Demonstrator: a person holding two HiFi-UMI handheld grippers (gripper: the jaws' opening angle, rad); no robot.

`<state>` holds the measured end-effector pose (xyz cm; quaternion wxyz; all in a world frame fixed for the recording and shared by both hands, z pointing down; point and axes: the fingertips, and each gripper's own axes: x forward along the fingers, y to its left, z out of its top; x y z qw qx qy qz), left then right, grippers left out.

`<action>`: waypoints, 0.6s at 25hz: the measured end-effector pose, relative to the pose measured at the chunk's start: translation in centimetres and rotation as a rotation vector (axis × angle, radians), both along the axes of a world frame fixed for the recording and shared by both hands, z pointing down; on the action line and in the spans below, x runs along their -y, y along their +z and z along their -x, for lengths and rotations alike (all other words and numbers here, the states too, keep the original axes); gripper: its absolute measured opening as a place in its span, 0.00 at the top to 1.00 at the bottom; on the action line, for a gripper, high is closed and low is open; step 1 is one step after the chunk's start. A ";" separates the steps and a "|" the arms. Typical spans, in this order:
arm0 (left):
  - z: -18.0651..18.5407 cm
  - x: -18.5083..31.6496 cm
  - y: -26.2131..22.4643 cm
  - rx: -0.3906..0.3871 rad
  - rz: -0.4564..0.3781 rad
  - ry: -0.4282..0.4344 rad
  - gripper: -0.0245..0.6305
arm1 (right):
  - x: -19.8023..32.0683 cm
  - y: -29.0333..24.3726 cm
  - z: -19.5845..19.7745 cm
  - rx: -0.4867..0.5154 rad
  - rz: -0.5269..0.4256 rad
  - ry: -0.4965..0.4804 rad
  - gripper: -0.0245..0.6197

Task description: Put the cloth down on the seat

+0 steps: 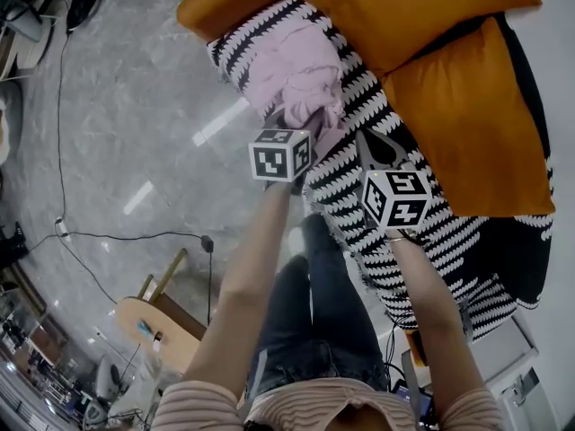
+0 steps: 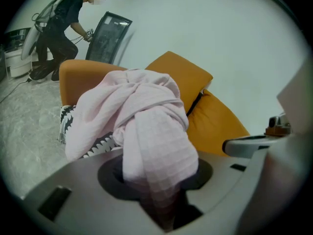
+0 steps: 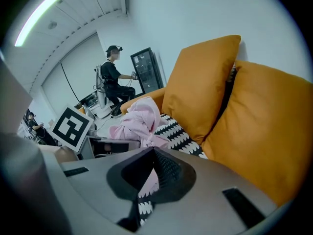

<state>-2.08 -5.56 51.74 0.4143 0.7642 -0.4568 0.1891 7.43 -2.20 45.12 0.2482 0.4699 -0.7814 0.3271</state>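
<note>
Head view is showing the left gripper point(image 1: 296, 120) clamping a fold of the pink cloth point(image 1: 301, 65), which is lying heaped on the black-and-white seat point(image 1: 346, 182); the right gripper point(image 1: 377, 146) is hovering nearby, jaws together, empty; orange cushions point(image 1: 467, 124) are leaning behind.
</note>
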 end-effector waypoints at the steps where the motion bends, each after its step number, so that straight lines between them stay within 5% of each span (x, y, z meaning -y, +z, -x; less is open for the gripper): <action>1: -0.2 0.2 0.2 -0.002 0.004 -0.002 0.68 | 0.0 0.3 -0.3 -0.005 0.007 0.006 0.95; 15: -1.0 0.4 5.3 0.018 0.068 0.013 0.68 | -1.3 5.3 -0.4 -0.013 0.085 0.035 0.95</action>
